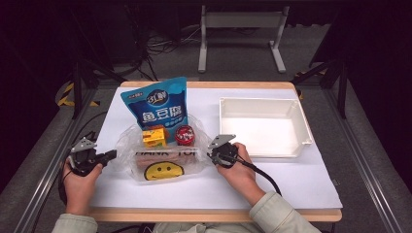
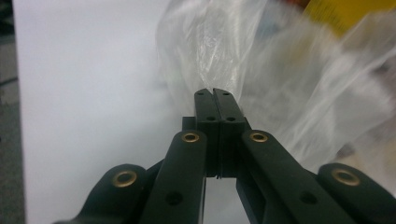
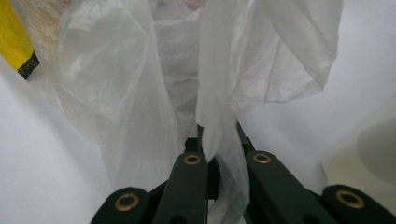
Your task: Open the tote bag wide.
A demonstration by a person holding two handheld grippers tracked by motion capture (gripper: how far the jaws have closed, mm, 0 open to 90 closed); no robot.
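A clear plastic bag (image 1: 165, 160) printed with a smiley face lies at the middle of the table. In it stand a blue snack pouch (image 1: 158, 104), a yellow carton (image 1: 154, 136) and a red can (image 1: 185, 134). My left gripper (image 1: 112, 155) meets the bag's left edge. In the left gripper view its jaws (image 2: 213, 92) are pressed together, and the bag's (image 2: 280, 93) creases run into their tips. My right gripper (image 1: 212, 151) is at the bag's right edge. In the right gripper view it (image 3: 217, 130) is shut on a strip of the bag's film (image 3: 130, 93), which drapes over its jaws.
An empty white tray (image 1: 262, 100) sits on the white table cover to the right of the bag, close to my right hand; its corner (image 3: 364, 158) shows in the right gripper view. Bare cover lies in front of the bag. A metal frame stands on the floor beyond the table.
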